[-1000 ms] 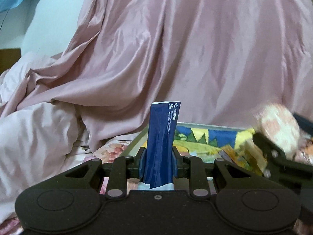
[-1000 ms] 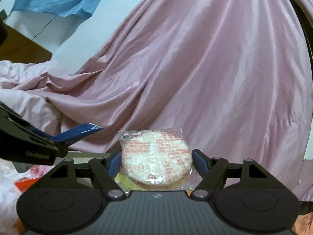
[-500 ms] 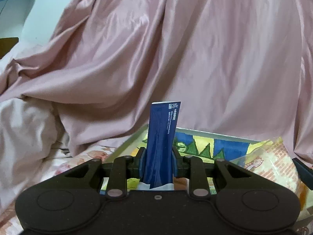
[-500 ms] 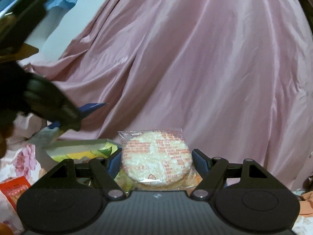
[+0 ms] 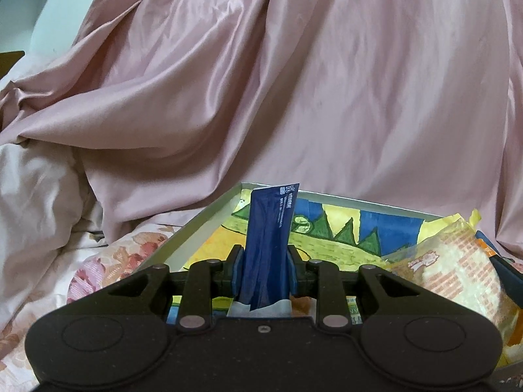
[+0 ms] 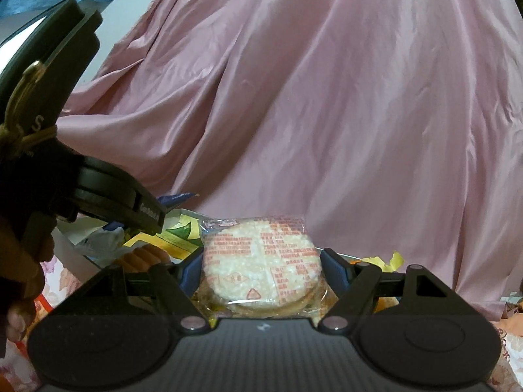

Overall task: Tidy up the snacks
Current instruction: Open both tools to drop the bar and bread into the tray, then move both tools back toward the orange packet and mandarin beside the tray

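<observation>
My left gripper is shut on a tall dark blue snack packet that stands upright between its pads, over a shallow box with a colourful painted bottom. In the right wrist view my right gripper is shut on a round rice cracker in a clear wrapper with red print. That cracker also shows at the right edge of the left wrist view, above the box's right side. The left gripper's body sits at the left of the right wrist view, with the blue packet's tip poking out.
A large pink satin sheet rises close behind the box. Floral bedding lies left of the box. Crumpled yellow wrappers and a white bag lie in or beside the box. A person's hand holds the left gripper.
Both grippers have travelled over the box and sunk a little. The box now fills more of the left wrist view, and the left gripper has come in large at the left of the right wrist view.
</observation>
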The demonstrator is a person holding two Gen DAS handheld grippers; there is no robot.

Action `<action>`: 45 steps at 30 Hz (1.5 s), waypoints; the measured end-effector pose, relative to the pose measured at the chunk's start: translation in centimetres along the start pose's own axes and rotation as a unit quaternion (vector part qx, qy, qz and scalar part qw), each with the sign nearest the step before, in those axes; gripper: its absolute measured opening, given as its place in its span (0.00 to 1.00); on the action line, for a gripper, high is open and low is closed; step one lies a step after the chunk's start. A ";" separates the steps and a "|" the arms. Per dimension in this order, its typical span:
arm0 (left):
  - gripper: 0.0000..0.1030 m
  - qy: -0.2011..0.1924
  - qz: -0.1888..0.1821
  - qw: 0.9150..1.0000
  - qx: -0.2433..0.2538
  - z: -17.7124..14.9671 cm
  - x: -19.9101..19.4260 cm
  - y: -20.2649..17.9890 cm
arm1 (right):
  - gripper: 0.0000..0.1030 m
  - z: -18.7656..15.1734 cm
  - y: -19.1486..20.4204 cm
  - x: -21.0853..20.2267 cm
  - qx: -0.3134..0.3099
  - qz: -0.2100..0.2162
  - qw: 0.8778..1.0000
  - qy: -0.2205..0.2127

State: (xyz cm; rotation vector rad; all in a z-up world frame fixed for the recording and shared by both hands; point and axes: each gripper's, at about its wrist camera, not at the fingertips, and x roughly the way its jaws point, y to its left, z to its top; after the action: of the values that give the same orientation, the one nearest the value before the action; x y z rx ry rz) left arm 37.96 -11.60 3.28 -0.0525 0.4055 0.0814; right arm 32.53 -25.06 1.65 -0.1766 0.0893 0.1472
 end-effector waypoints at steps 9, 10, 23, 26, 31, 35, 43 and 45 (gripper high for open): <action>0.41 0.005 -0.007 1.000 -0.012 0.0 0.0 0.3 | 0.76 -0.9 0.3 -1.4 -0.017 -0.007 1.000 0.004; 0.48 0.002 -0.008 1.000 -0.012 0.0 -0.1 0.3 | 0.76 -0.9 0.4 -1.4 -0.017 -0.008 1.000 0.005; 0.97 -0.049 0.007 0.998 -0.024 1.3 -4.1 1.0 | 0.95 -0.3 -0.1 -2.0 -0.003 -0.017 1.000 -0.001; 0.99 -0.058 0.010 0.998 -0.029 1.7 -5.6 1.6 | 0.99 0.2 -0.6 -2.6 0.014 -0.021 1.000 -0.004; 0.99 -0.068 0.015 0.997 -0.037 2.1 -8.5 2.6 | 1.00 1.6 -2.1 -3.9 0.046 -0.032 0.998 -0.015; 0.99 -0.073 0.019 0.996 -0.047 2.0 -10.8 3.5 | 1.00 2.4 -3.1 -5.3 0.071 -0.040 0.996 -0.019; 0.99 -0.071 0.023 0.996 -0.057 0.9 -15.6 5.6 | 1.00 3.6 -4.6 -9.3 0.098 -0.050 0.994 -0.028; 0.99 -0.065 0.022 0.996 -0.065 0.3 -16.7 6.3 | 1.00 3.8 -4.7 -10.4 0.099 -0.048 0.993 -0.032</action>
State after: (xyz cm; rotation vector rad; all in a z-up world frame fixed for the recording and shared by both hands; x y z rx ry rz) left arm 22.22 -6.43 9.92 -0.1650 0.2711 0.1544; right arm 23.32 -30.33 7.25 0.0221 0.0319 0.0478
